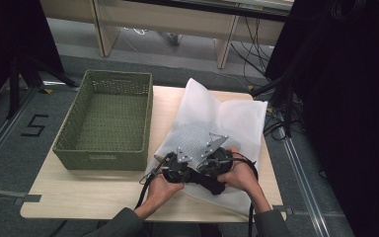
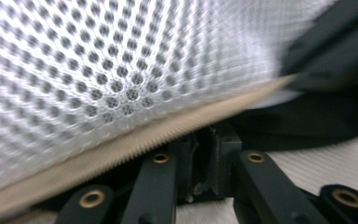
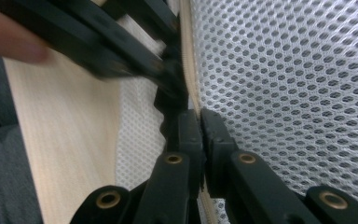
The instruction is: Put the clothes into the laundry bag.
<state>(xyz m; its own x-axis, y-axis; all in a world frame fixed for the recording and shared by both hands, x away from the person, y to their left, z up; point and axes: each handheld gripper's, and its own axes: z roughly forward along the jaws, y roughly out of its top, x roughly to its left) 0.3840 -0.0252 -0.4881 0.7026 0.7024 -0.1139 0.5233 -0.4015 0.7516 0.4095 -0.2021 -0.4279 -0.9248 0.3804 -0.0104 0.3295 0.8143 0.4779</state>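
Observation:
A white mesh bag (image 1: 193, 134) with a beige zipper edge (image 2: 135, 147) lies on a white foam sheet (image 1: 232, 116) at the table's right. Black fabric (image 1: 212, 185) sits at the bag's near end, also seen in the left gripper view (image 2: 317, 121). Both grippers meet there side by side. My left gripper (image 1: 175, 168) (image 2: 206, 154) has its jaws together at the zipper edge, under the mesh (image 2: 121, 70). My right gripper (image 1: 216, 159) (image 3: 201, 126) is shut on the zipper tape (image 3: 189, 56), beside the mesh (image 3: 289, 93). The left gripper (image 3: 170, 91) reaches the same tape just beyond it.
A green woven basket (image 1: 106, 154) stands on the left half of the light wooden table (image 1: 89, 192), with nothing inside it. A fingertip (image 3: 9, 42) shows at the upper left of the right gripper view. Desk legs and cables lie beyond the table's far edge.

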